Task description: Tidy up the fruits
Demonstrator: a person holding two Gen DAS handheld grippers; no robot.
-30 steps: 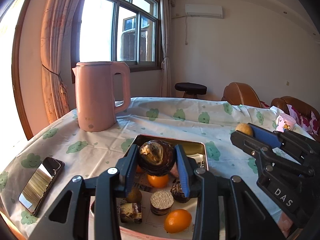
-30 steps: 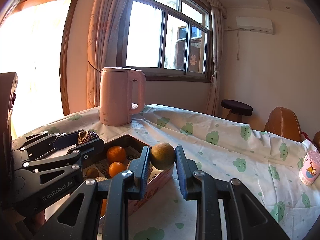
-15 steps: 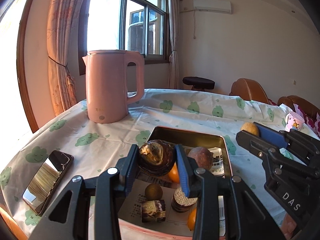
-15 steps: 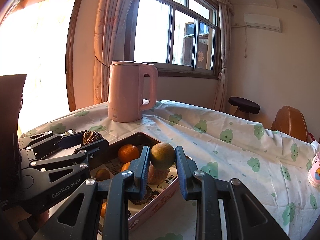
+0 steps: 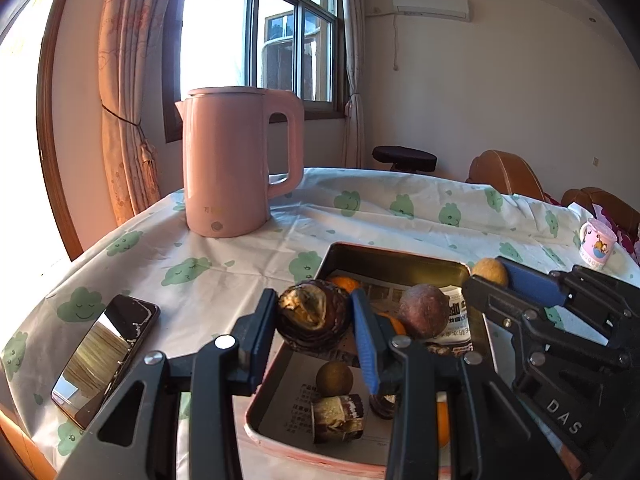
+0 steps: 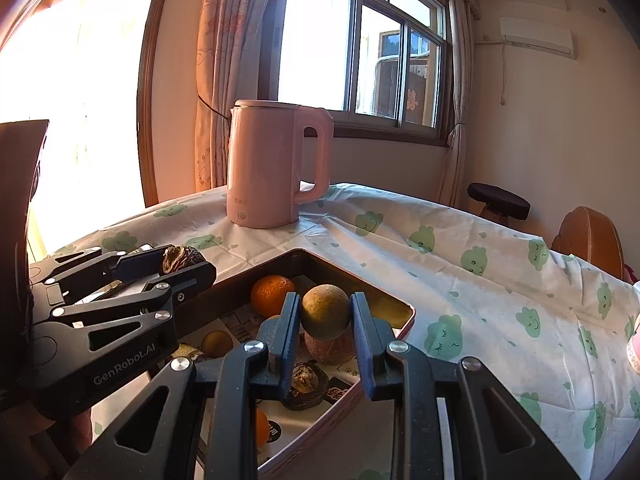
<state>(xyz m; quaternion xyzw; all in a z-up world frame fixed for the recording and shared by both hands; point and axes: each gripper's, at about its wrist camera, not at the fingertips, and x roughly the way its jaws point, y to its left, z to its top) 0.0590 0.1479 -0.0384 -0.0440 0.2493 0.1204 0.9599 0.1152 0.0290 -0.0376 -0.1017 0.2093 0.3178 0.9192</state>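
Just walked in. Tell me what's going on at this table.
A person is sorting fruit with a handheld gripper in each hand. The left gripper has its jaws clamped on a dark, wrinkled, split-open fruit; the right gripper holds a round brownish-green fruit. Both hang over a metal tray lined with printed paper, which already holds oranges and other pieces. A pink kettle and a phone sit on the tablecloth nearby.
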